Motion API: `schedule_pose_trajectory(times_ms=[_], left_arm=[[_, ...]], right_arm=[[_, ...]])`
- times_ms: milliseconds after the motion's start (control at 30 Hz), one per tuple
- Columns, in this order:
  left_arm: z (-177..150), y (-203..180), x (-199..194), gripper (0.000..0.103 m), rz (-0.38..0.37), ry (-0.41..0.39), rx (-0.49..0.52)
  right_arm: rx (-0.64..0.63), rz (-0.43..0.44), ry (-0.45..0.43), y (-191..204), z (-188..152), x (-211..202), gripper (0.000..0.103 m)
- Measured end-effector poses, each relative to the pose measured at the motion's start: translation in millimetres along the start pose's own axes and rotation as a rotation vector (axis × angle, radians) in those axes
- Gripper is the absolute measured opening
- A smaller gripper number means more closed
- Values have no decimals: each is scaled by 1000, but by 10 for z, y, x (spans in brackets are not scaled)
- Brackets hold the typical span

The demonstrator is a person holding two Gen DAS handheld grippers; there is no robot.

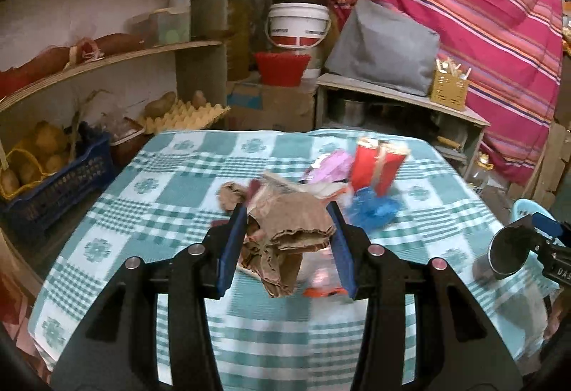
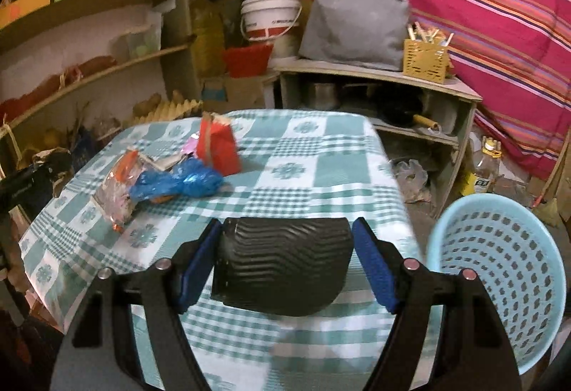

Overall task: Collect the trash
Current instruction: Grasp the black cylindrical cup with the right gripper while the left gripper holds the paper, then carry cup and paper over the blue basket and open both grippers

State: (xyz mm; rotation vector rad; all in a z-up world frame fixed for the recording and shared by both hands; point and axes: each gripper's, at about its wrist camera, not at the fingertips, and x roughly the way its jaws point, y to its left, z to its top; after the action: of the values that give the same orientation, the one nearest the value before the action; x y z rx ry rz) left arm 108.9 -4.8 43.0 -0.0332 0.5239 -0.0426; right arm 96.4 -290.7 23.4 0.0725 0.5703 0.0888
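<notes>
Each gripper, the left gripper (image 1: 291, 241) and the right gripper (image 2: 285, 259) alike, had black plastic arms with two round silver screws per side, ending in flat blue ribbed pads (image 2: 374, 269) at the lower frame.

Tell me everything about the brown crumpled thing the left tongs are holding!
The brown crumpled cardboard is a torn piece of corrugated board, wavy along its ripped edges and folded into a loose wad. It looks dry, soft and worn. The left tongs squeeze it between their blue pads, one on each side, so it sits raised above the green checked tablecloth. A ragged flap hangs down below the pads. Only the pads appear to touch it; more trash lies on the table behind it.
</notes>
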Motion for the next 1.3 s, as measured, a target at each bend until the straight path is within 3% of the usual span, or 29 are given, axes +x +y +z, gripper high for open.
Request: schedule_pose_trajectory(times_ms=[333, 667, 867, 1300], left_arm=[[53, -959, 100, 44, -108, 19, 68], [-187, -2013, 256, 44, -232, 65, 152], [-281, -2576, 279, 44, -313, 70, 208], [-406, -3298, 434, 44, -418, 94, 246]], right_arm=[[86, -44, -84, -664, 28, -373, 73], [121, -237, -89, -1481, -157, -629, 73], [179, -302, -67, -1922, -192, -637, 73], [221, -351, -36, -2147, -322, -617, 73]])
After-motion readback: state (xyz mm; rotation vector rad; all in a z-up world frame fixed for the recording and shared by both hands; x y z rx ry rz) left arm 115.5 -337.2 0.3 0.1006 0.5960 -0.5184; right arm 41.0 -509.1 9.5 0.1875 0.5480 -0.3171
